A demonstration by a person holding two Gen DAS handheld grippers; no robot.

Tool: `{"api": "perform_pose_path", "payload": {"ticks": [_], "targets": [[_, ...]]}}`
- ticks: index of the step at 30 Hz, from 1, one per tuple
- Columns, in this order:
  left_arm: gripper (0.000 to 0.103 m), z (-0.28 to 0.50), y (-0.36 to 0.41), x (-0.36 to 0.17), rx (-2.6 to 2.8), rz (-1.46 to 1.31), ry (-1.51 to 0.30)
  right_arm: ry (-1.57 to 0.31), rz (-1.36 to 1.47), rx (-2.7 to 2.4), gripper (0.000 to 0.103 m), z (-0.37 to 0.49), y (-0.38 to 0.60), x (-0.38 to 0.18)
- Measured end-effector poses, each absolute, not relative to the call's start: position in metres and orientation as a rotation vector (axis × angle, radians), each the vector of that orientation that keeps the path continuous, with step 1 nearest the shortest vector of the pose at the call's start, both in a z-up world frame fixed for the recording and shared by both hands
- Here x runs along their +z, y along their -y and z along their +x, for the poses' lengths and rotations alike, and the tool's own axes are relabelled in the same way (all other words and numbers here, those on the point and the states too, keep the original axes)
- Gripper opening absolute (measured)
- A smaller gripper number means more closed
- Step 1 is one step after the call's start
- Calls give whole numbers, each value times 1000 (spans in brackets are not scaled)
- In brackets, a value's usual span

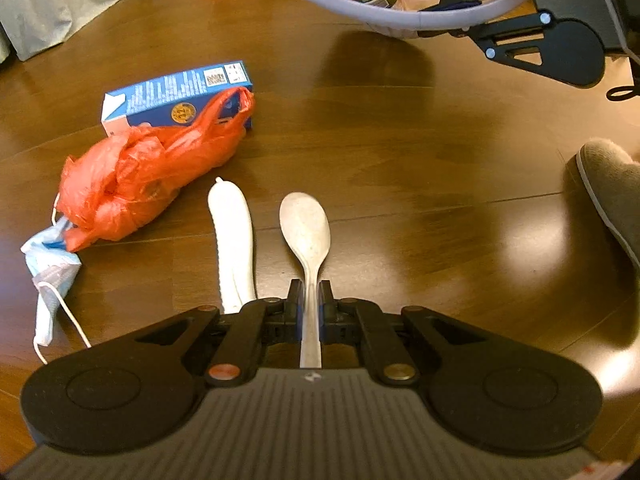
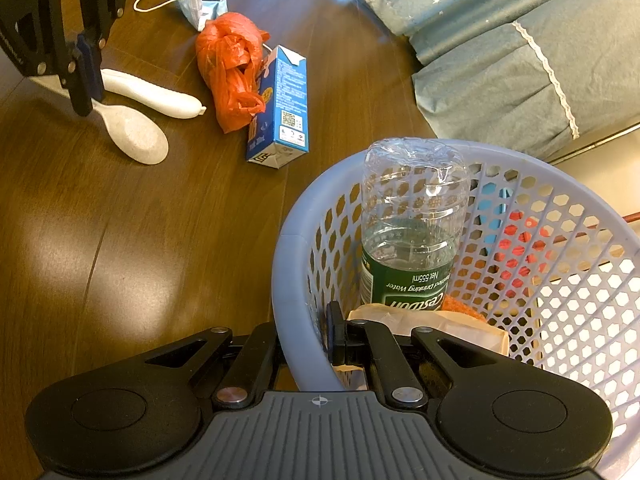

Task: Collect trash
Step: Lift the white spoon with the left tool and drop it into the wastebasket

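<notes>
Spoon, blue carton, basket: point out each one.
spoon [image 1: 305, 224], left wrist view, on its bowl.
blue carton [image 2: 289, 92], right wrist view, on its printed side.
basket [image 2: 290, 264], right wrist view, on its rim.

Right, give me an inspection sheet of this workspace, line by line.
Surface: glossy brown wood floor.
Job's things: spoon clamped by its handle; white knife-shaped piece beside it; orange plastic bag against blue carton; face mask touching the bag.
Basket: holds an upturned water bottle and paper scraps.
Clutter: grey slipper.
Grippers: left gripper shut on the spoon; right gripper straddling the basket rim.
Cables: a black loop at the edge of the left view, unclear.
Surroundings: blue bed skirt.
</notes>
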State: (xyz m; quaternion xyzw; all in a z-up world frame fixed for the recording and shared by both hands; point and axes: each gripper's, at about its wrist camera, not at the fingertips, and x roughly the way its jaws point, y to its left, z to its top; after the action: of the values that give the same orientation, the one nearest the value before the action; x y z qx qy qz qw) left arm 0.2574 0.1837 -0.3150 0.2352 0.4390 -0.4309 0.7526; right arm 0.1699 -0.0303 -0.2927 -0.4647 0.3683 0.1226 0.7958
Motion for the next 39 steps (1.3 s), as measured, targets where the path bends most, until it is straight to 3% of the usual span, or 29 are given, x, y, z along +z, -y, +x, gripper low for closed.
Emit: {"api": "perform_pose_path", "payload": {"ticks": [3,5,15,19,25,39], "targets": [[7,256,-181,-319,-932,528,-958,-791,-998,263,2,170,30,-293],[19,255,-179,-320,-933,542,-948,-790,-998,263,2,170,31,-293],[19,252,-173,-324,-928,576,-934,-790,-998,264,2,170,30,-294],[17,251,-172,-326,-928,581,-930,-790,-999,264,2,170,31,-293],[4,256,-171,-327,-911,587,-937,-792,-999,264,2,169,31,-293],[4,254,-183,-308,-893,503,-953,-791,-994,262,2,169,31,-293]]}}
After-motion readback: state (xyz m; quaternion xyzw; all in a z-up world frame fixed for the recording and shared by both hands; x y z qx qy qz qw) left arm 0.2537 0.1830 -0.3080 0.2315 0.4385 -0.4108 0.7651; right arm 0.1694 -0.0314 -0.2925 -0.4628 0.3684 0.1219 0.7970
